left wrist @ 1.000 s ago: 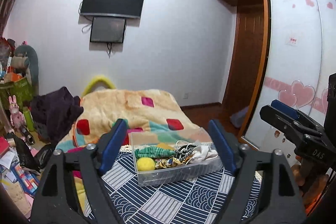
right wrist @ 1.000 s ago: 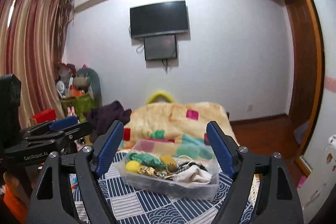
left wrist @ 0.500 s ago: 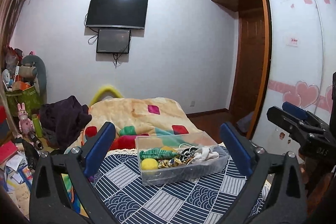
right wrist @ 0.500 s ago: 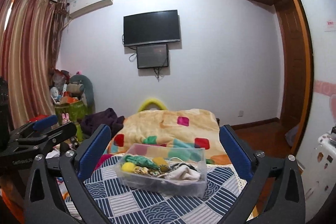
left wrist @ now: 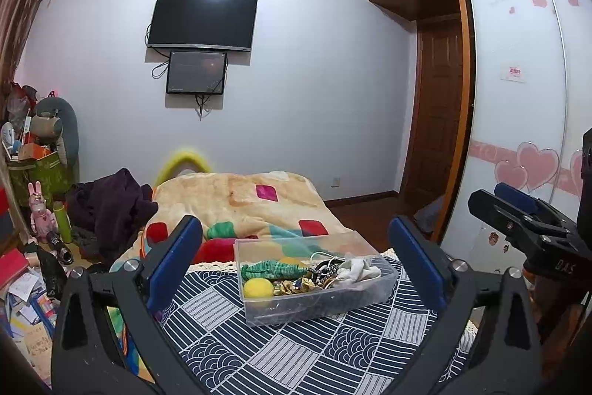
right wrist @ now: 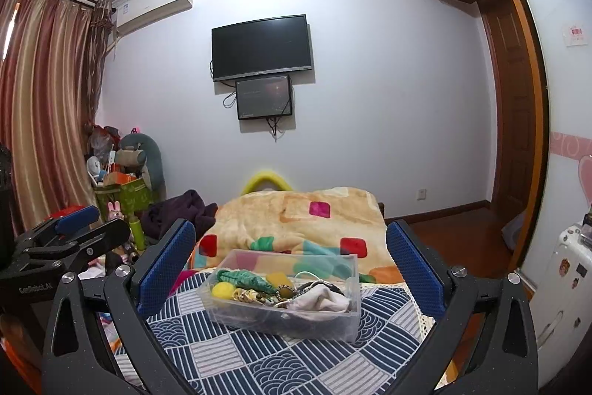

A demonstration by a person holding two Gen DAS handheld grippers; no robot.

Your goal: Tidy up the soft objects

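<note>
Left wrist view: the left gripper (left wrist: 296, 261) stands wide open and holds nothing; its blue-padded fingers (left wrist: 174, 263) flank a clear plastic bin (left wrist: 314, 302) without touching it. The bin rests on a navy patterned cloth (left wrist: 296, 354). Inside the bin lie a yellow ball (left wrist: 258, 288) at its left end, a green knitted piece (left wrist: 275, 270) behind the ball, a white cloth (left wrist: 358, 270) at its right end, and a tangle of gold and dark items between. Behind the bin lies a beige blanket (left wrist: 236, 195). The right gripper (left wrist: 518, 210) shows to the right of the bin; its opening cannot be judged here.

Right wrist view: the right gripper (right wrist: 292, 265) is wide open and empty, fingers either side of the bin (right wrist: 285, 317), apart from it. The left gripper (right wrist: 74, 228) appears left of the bin.
</note>
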